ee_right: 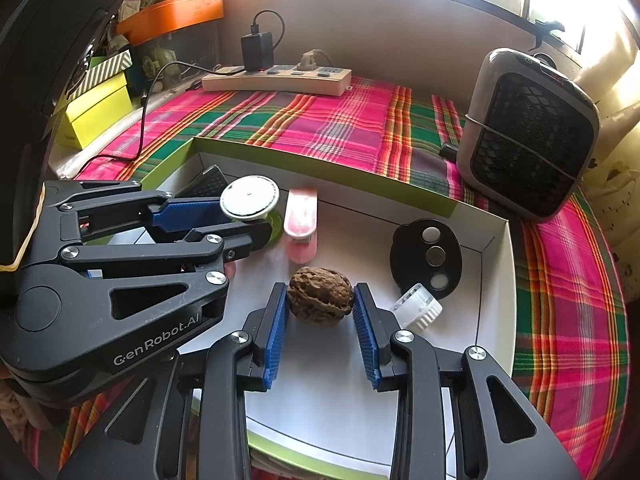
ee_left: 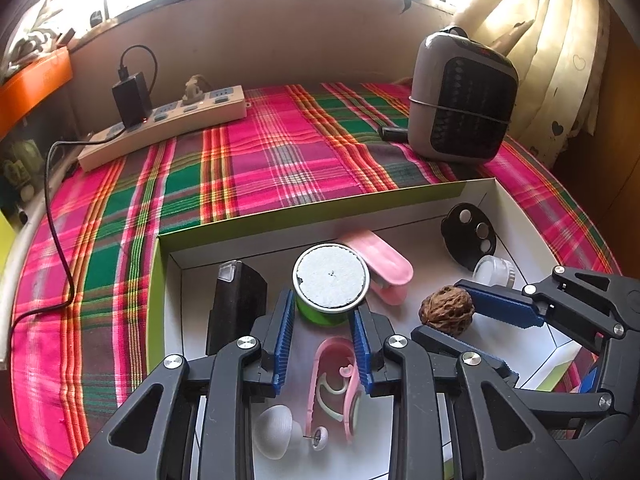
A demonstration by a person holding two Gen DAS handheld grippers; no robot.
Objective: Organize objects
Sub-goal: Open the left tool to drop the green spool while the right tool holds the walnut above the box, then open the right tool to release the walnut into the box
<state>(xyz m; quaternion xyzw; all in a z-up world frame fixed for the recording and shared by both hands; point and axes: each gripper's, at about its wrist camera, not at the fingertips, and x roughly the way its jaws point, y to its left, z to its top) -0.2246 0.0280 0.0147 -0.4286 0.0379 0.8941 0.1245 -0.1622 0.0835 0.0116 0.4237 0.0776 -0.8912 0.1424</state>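
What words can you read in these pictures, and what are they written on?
"GenRobot.AI": white letters on the black plastic body of the left tool, seen in the right wrist view.
Orange box on the shelf: a small mark, too blurred to read.
Grey fan heater: red display, unreadable.

Lying across the plaid cloth (ee_left: 280, 148): power strip (ee_left: 168, 124) at ten o'clock, grey heater (ee_left: 464, 100) standing at two o'clock.

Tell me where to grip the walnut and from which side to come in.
Grip the walnut across its widest middle, coming in level from the near side as the right gripper does. It is rounded and ridged, so the pads should flank its bulge, not its tapering ends.
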